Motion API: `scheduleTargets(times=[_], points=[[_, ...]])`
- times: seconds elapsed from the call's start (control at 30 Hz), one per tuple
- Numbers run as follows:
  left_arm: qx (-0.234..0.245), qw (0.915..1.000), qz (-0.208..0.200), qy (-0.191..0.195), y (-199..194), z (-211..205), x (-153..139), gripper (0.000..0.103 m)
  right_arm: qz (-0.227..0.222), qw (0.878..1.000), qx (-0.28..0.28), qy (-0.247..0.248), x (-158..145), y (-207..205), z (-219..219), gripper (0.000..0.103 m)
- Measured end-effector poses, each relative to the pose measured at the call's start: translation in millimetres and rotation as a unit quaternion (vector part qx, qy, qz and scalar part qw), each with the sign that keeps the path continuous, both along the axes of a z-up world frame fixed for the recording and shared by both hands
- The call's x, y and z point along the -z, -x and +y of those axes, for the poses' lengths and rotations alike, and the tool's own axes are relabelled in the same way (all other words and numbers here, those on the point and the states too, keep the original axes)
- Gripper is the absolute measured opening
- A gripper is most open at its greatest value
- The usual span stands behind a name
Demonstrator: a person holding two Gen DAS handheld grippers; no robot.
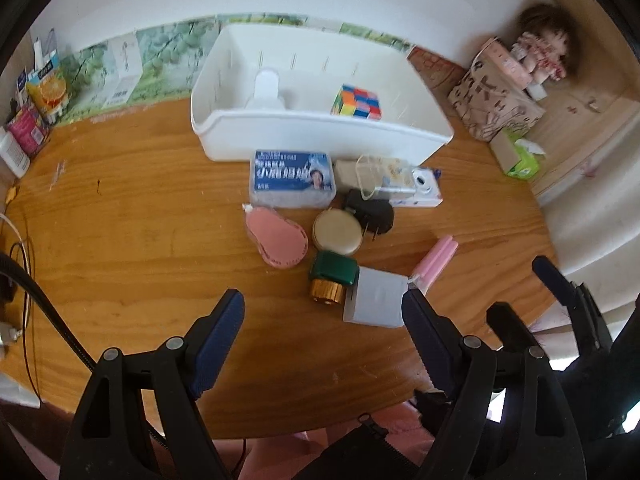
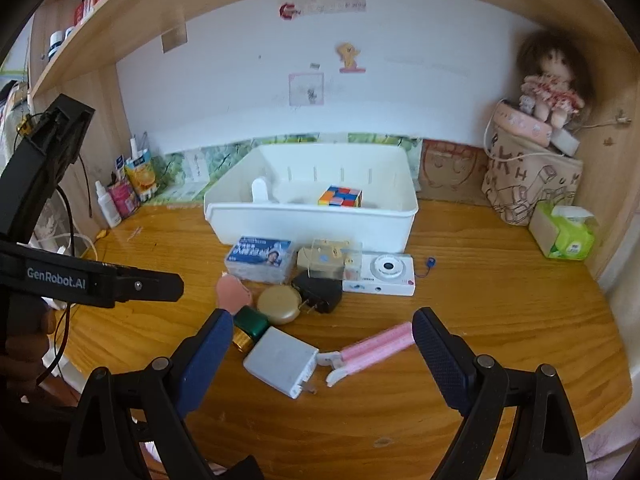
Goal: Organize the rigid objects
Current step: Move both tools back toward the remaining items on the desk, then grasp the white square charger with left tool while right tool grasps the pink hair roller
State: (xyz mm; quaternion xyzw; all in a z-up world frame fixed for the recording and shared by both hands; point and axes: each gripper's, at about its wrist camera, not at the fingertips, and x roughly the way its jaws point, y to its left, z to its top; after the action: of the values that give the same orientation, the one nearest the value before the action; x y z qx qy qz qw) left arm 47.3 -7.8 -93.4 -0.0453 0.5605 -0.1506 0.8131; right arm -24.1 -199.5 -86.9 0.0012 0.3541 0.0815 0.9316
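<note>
Clutter sat bunched before the white bin (image 2: 312,222), ready for sorting; Rubik's cube (image 2: 340,197) already inside. Left hand-held gripper (image 1: 322,312) and right hand-held gripper (image 2: 322,330) hung open, empty, at lower frame.

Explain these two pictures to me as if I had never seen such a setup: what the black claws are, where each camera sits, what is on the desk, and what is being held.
No robot here: a person holds a two-finger claw in each hand. Each claw carries a wide-angle camera looking along its fingers. One picture comes from the left gripper, the other from the right gripper; each view also catches the other claw at its edge. Both stand open above the wooden desk and hold nothing.

At the back is a white bin with a colourful puzzle cube inside. In front lie a blue-labelled box, a white camera, a black plug, a round gold case, a pink pouch, a green bottle with a gold cap, a grey charger and a pink tool.
</note>
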Motion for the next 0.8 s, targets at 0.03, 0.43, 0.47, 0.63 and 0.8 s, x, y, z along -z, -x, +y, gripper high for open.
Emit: scheduleTargets(times=[0.03,0.43,0.47,0.63,0.8], points=[[-0.005,0.9999,0.009,-0.007,-1.8,-4.0,2.8,0.083,0.006,1.000,-0.005,-0.001,1.3,-3.8,-3.6,0.091],[-0.070,0.9917,0.105,-0.024,-11.0,-38.9,35.2,0.083,0.088,0.990,-0.109,0.023,24.6,-37.0,-35.0,0.091],[-0.075,0.9908,0.110,-0.023,-11.4,-41.2,36.8,0.083,0.092,0.988,-0.118,0.026,26.1,-38.8,-37.3,0.091],[-0.099,0.9849,0.142,-0.015,-13.8,-53.6,48.0,0.083,0.102,0.981,-0.161,0.045,30.1,-46.6,-46.1,0.091],[-0.127,0.9783,0.163,-0.016,-16.4,-63.0,57.2,0.083,0.111,0.969,-0.212,0.066,35.5,-56.3,-51.3,0.091]])
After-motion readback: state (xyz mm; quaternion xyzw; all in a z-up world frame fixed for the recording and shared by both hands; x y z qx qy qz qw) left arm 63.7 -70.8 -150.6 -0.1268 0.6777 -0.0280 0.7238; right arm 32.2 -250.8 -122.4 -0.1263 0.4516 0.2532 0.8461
